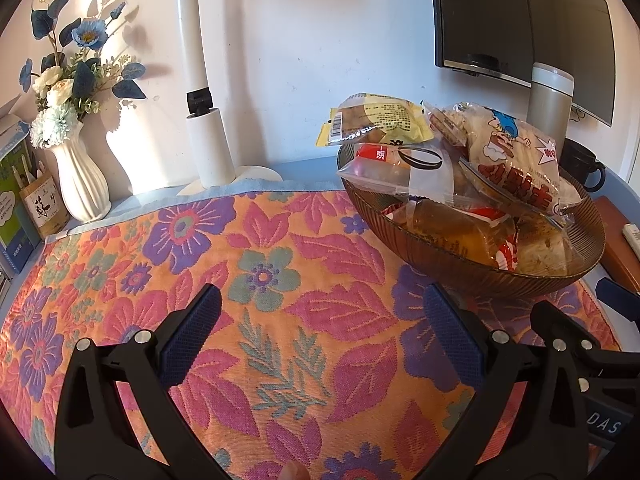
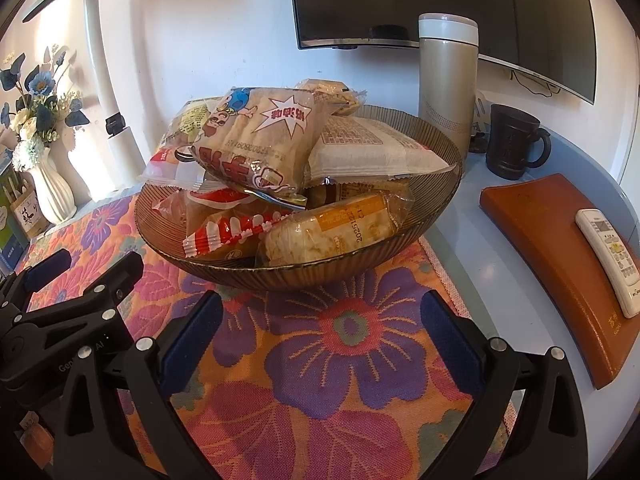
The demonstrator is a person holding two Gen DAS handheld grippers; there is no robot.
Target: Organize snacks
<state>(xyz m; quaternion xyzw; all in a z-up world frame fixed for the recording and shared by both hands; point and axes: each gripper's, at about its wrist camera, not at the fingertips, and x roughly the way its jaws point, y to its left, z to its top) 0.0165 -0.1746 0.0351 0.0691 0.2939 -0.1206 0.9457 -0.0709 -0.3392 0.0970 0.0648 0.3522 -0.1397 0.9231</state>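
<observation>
Left claw (image 1: pixel 320 336) and right claw (image 2: pixel 322 336), both spread wide and holding nothing, low over the floral cloth (image 1: pixel 280 280) on the table (image 2: pixel 480 248). Ribbed brown bowl (image 2: pixel 436 152) heaped with wrapped snacks (image 2: pixel 256 140), just beyond the right claw, on the cloth's far right part. Bare cloth ahead of the left claw up to the white vase (image 1: pixel 82 180) and lamp post (image 1: pixel 208 148) at the far edge. Right of bowl: flask (image 2: pixel 448 80), dark mug (image 2: pixel 514 142), brown tray (image 2: pixel 560 268) carrying a remote (image 2: pixel 610 260).
</observation>
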